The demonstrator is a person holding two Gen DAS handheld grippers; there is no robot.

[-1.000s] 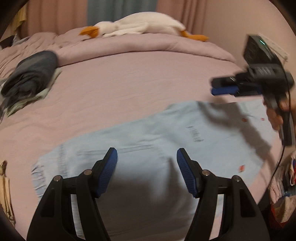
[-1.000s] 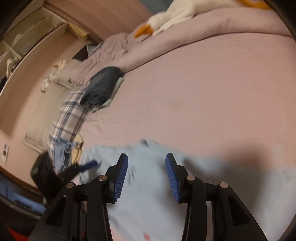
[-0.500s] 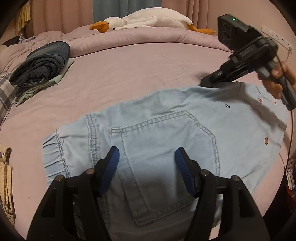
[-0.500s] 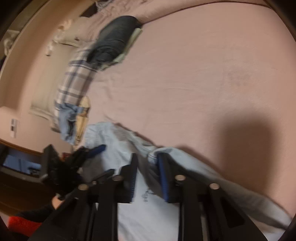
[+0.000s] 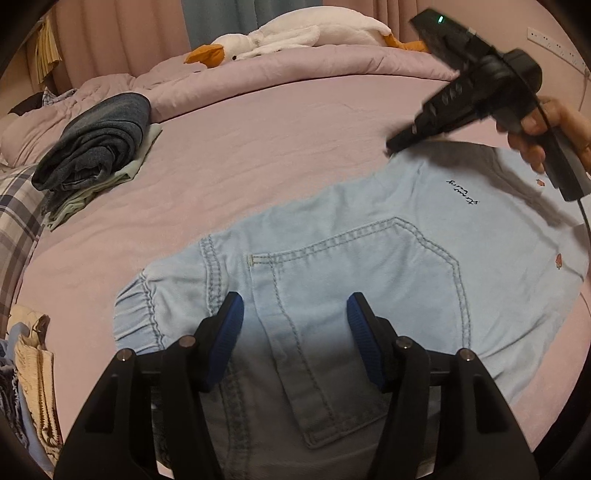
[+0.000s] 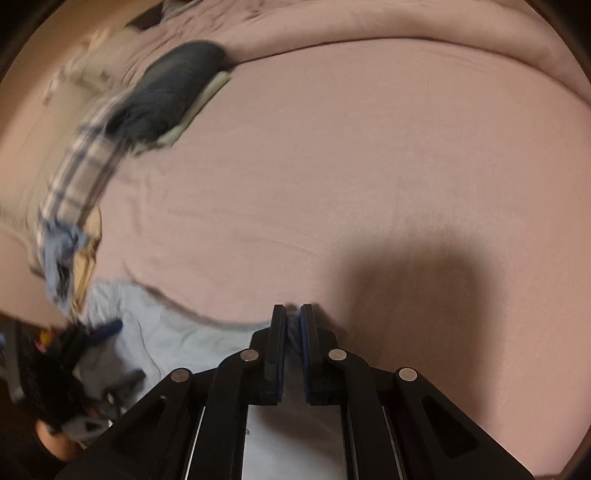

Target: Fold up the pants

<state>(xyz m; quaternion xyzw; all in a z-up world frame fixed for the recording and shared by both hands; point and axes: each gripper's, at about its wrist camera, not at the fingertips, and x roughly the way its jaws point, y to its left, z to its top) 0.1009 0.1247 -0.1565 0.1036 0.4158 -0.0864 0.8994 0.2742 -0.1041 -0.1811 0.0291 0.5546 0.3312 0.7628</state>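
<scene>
While my left claw [image 5: 295, 325] hangs with its blue pads spread wide apart over the near part of the pants [image 5: 369, 266], nothing sits between them. The pants lie flat on the pink bed [image 5: 258, 147], pale denim, back pocket [image 5: 362, 295] facing up just beyond the pads, the gathered waistband [image 5: 144, 310] to the left and the leg running off to the right. On that right side, past the pocket, there is a line of dark stitched script [image 5: 461, 192] and small red marks on the cloth.

My right claw [image 6: 293, 321] is pressed together on the far edge of the pants [image 6: 177, 332], a fold of cloth pinched between its pads; from the left wrist view it reaches in from the far right [image 5: 402, 142], with my right hand [image 5: 554, 129] on the handle.

Farther left on the bed lies a dark folded pile [image 5: 96, 144] on a pale green piece, with plaid cloth [image 5: 14, 221] at the left edge. At the far end a white plush goose [image 5: 295, 33] rests on the rolled duvet [image 5: 258, 74].
</scene>
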